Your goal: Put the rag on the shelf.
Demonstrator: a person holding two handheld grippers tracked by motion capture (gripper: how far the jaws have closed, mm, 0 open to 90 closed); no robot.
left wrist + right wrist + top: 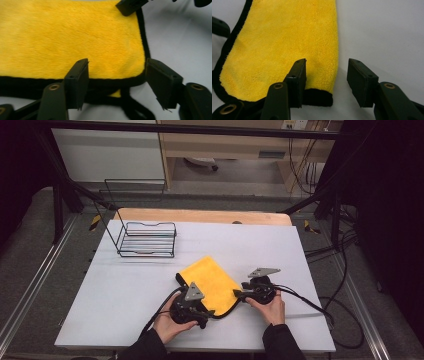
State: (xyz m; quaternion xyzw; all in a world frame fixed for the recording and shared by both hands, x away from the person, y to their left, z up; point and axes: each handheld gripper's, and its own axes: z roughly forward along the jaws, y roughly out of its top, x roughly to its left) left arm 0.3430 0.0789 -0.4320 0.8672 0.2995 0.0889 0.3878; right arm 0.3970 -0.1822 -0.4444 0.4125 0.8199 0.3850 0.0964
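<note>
High view: a folded yellow cloth point(210, 282) with black trim lies on the white table point(125, 290), near the front edge and well apart from the wire rack point(147, 240) at the back left. The left gripper point(200, 312) sits at the cloth's near corner, the right gripper point(239, 294) at its right edge, each in a hand.

Left gripper view: the jaws stand apart over the cloth's point(75, 37) black-bound near edge, one pad on the pile, the other just beyond the corner on bare table. Neither pad presses the fabric, so this gripper is released. The tip of the other gripper shows at the top, touching the far corner.

Right gripper view: the jaws are likewise unclenched, straddling the cloth's point(287, 45) corner, where a black hem peeks from beneath; the left pad rests at the pile, though whether it touches is hard to tell from this angle.

Handling, as judged: the cloth appears light, soft and limp, with plush pile that grips well and nothing fragile about it. It will sag and unfold if lifted at one point. The bound corners, taken through all layers with both grippers, look like the firmest holds.
</note>
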